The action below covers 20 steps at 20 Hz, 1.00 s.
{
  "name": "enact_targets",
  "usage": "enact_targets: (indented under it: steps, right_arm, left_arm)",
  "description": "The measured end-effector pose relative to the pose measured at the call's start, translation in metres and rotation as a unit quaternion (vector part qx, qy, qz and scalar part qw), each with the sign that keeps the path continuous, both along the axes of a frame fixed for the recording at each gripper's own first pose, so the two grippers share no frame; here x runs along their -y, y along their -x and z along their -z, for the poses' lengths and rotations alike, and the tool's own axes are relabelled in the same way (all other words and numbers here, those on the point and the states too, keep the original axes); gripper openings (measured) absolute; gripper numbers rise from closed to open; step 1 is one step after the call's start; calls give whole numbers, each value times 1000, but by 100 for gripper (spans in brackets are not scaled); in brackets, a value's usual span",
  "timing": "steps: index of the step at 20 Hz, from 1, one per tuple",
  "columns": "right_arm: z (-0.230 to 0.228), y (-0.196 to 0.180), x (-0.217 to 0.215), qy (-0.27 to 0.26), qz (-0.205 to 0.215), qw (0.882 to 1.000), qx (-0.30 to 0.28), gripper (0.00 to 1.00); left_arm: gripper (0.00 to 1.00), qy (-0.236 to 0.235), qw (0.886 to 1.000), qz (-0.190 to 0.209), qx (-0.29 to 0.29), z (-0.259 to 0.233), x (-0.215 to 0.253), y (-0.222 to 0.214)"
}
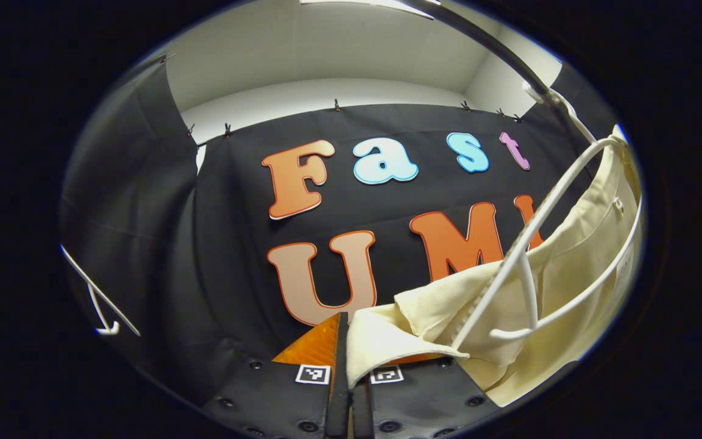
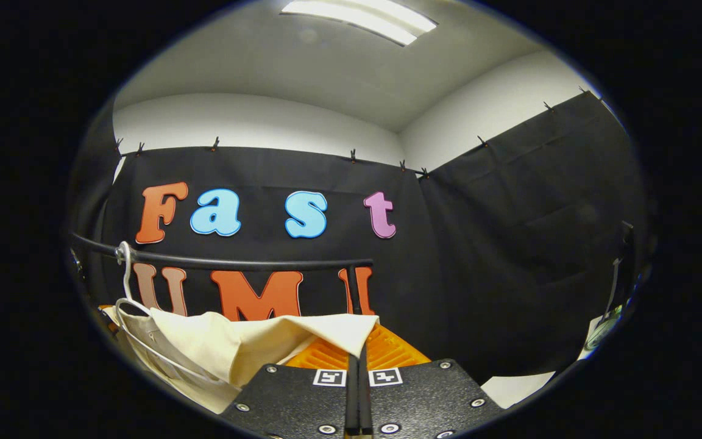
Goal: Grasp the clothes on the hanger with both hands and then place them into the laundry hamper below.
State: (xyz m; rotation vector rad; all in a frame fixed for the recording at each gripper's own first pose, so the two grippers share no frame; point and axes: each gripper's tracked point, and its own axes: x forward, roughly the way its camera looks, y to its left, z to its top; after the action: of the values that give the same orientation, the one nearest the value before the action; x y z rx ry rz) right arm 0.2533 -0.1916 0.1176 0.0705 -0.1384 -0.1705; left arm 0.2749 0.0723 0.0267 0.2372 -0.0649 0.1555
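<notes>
Cream garment [image 1: 576, 256] draped on white hanger [image 1: 524, 244], its corners pinched by left gripper [image 1: 348, 350] and right gripper [image 2: 358, 350], rail [image 2: 235, 263] seen level in right gripper view

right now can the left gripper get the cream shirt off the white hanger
Probably yes. The left gripper looks already shut on a corner of the cream shirt, which hangs loosely over the white hanger, though the hanger's arm threads through the cloth and might snag.

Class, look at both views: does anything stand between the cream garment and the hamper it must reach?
Yes: the white hanger is inside the cream garment, hooked on the dark rail. Both tongs, left and right, are shut on its cloth. The hamper's side cannot be judged.
</notes>
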Motion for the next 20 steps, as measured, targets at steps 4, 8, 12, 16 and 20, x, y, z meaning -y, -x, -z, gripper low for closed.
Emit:
enact_targets:
  steps: [4,8,12,16,20]
  right_arm:
    - [47,-16,-2,-3,-3,999,-36,0]
    - [107,-21,-7,-4,-8,996,-87,0]
    - [162,-2,-21,-17,-25,991,-133,0]
    - [205,33,-45,-4,-45,985,-168,0]
    - [228,69,-85,17,-79,978,-193,0]
  left_arm:
    - [12,6,1000,-6,-24,33,-6,-2]
    - [12,13,998,-14,-57,69,-14,6]
    - [12,22,995,-16,-91,104,-17,30]
    - [12,2,994,-12,-107,117,-16,66]
    - [12,18,991,-1,-135,130,-9,102]
